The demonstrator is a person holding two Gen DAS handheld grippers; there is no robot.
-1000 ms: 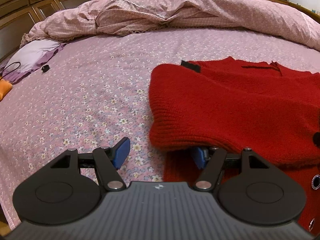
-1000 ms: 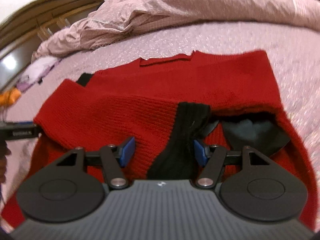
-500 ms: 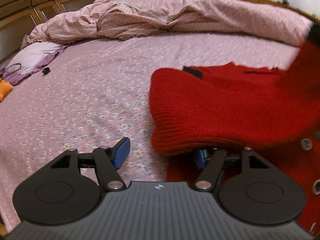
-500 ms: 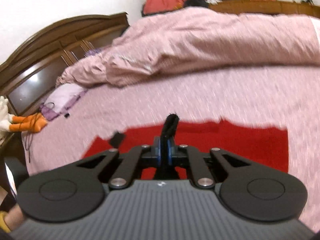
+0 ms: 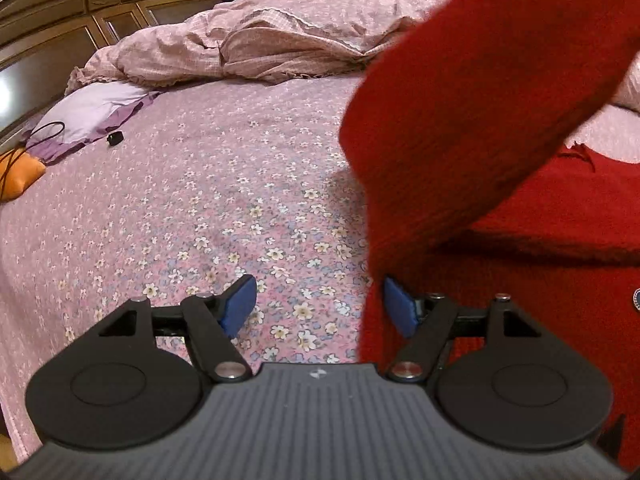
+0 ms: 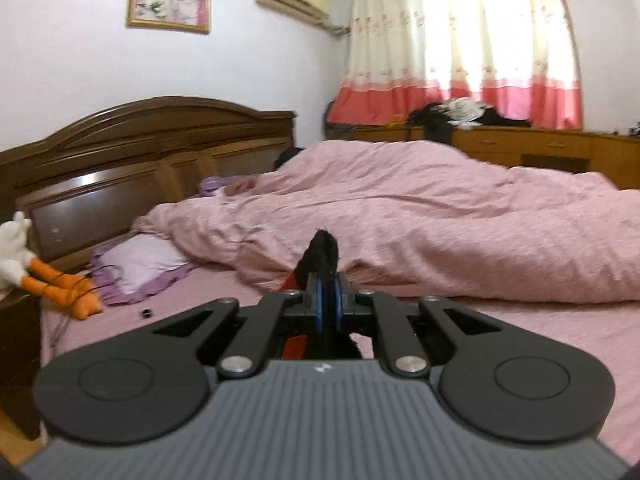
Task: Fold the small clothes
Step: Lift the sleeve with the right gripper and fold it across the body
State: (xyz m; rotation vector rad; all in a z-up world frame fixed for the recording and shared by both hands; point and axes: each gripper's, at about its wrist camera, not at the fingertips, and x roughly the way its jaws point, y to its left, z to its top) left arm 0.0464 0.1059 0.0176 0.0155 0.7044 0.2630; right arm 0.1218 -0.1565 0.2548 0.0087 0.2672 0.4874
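Lifting the red knitted cardigan [image 5: 472, 92] by its black trim [image 6: 325, 248], my right gripper [image 6: 328, 308] has clenched and risen; the cloth now drapes above my left gripper [image 5: 318, 308], whose jaws are opening beside its edge, ready to catch the fold.

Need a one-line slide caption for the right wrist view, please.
Right gripper shut on the red sweater's black trim, lifted above the bed facing the pink quilt.

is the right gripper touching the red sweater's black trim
Touching. In the right wrist view the right gripper has its blue pads shut on the black trim of the red sweater, whose tip pokes out above the pads.
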